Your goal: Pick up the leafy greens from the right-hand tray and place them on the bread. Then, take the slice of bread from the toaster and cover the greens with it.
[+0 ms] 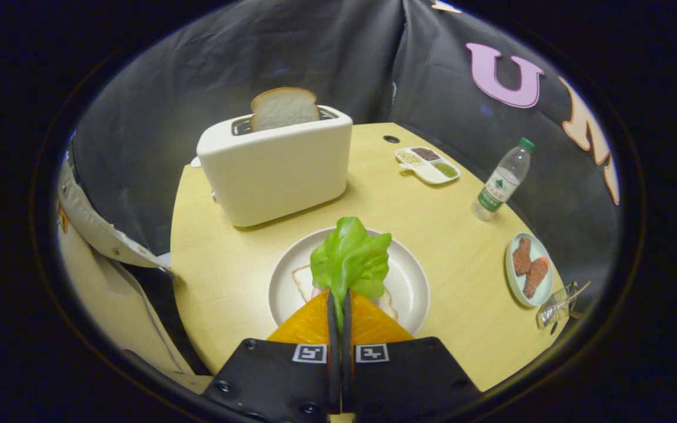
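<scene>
My gripper [339,302] is shut on the stem of the leafy greens [350,255], a bright green lettuce leaf that stands up just ahead of the fingertips. Below the leaf lies a white plate [415,282] with a slice of bread [304,281], partly hidden by the leaf and the fingers. Whether the leaf touches the bread I cannot tell. Beyond the plate stands a cream toaster [277,167] with another bread slice [284,107] sticking up out of its slot.
To the right, near the round wooden table's [227,258] edge, sits a small plate with brown meat pieces [529,267]. A plastic water bottle [503,179] and a divided condiment dish [428,163] stand further back. A metal tool [559,305] lies by the meat plate.
</scene>
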Demonstrator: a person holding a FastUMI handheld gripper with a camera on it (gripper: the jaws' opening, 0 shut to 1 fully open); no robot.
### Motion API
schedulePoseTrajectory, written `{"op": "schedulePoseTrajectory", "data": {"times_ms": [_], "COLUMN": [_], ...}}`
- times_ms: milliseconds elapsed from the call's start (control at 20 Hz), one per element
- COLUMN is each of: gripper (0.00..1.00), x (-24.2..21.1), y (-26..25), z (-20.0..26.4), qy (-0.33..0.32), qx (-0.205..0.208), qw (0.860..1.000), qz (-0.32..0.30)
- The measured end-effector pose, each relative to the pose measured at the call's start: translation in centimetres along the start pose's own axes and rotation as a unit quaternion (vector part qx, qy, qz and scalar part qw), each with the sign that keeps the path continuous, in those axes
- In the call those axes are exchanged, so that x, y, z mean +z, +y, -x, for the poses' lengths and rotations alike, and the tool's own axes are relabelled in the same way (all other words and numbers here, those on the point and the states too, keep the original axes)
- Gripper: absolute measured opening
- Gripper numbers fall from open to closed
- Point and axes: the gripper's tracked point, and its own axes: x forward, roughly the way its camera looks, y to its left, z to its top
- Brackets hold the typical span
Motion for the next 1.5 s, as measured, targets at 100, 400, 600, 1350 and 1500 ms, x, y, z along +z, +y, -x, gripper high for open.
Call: {"op": "schedulePoseTrajectory", "data": {"times_ms": [100,400,600,1350,1500], "gripper": [0.05,0.09,0.33,1.0,1.0], "x": [-0.1,-1.1,-2.0,5.7,9.1], "y": [0.5,1.1,0.5,0.1,0.5], "z": [-1.0,-3.1,-4.1,-1.2,-0.3], "qy": [0.008,0.038,0.058,-0.012,-0.032], "qx": [0.007,0.016,0.009,-0.033,-0.038], "qw": [1.0,0.999,0.998,0.999,0.999], "qz": [0.003,0.004,0.006,-0.014,-0.014]}}
